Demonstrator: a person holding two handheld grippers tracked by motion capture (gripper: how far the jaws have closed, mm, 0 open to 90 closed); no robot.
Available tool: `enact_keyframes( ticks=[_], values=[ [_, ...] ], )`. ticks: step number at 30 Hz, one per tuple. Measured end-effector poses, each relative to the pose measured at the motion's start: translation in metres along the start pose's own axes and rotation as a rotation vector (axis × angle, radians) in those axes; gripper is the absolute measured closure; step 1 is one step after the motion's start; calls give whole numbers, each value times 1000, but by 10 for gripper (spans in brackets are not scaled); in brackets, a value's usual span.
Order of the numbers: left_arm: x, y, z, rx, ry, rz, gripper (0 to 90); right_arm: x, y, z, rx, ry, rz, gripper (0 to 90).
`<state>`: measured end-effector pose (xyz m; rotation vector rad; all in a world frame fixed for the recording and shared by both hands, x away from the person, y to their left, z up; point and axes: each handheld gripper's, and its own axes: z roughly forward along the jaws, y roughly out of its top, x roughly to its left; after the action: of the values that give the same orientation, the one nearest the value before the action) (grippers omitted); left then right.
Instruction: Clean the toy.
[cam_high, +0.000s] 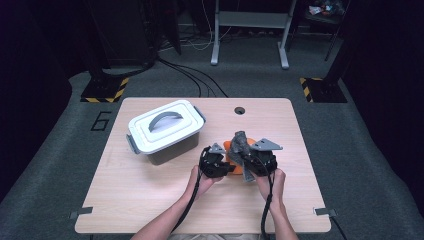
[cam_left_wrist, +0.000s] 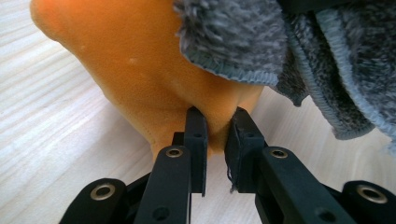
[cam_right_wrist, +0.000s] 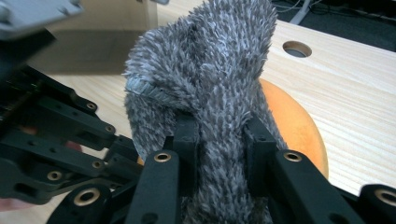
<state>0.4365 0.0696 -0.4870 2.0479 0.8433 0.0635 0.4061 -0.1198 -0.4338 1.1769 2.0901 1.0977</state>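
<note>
White lidded box (cam_high: 166, 131) sits left on the table (cam_high: 150, 200), untouched. Left gripper (cam_left_wrist: 215, 122) pinches an edge of the orange cloth (cam_left_wrist: 154, 70) lying on the table centre-right; right gripper (cam_right_wrist: 219, 135) is clamped on the grey fuzzy cloth (cam_right_wrist: 205, 70) bunched on top of it. Risk: the left's bite is thin, so orange could slip free if the right pulls grey up.

Between the two tongs the orange cloth (cam_high: 231, 150) is mostly hidden; the grey cloth (cam_right_wrist: 210, 84) runs off the frame's bottom edge.
</note>
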Motion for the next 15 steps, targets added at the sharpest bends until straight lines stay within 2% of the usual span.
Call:
enact_keyframes(
  ticks=[6, 15],
  values=[
    [4, -2, 1, 6, -13, -14, 794, -8, -3, 1, 8, -24, 8, 712],
    [6, -2, 1, -5, -14, -20, 794, -37, -16, -1, 20, -70, 85, 711]
  ],
)
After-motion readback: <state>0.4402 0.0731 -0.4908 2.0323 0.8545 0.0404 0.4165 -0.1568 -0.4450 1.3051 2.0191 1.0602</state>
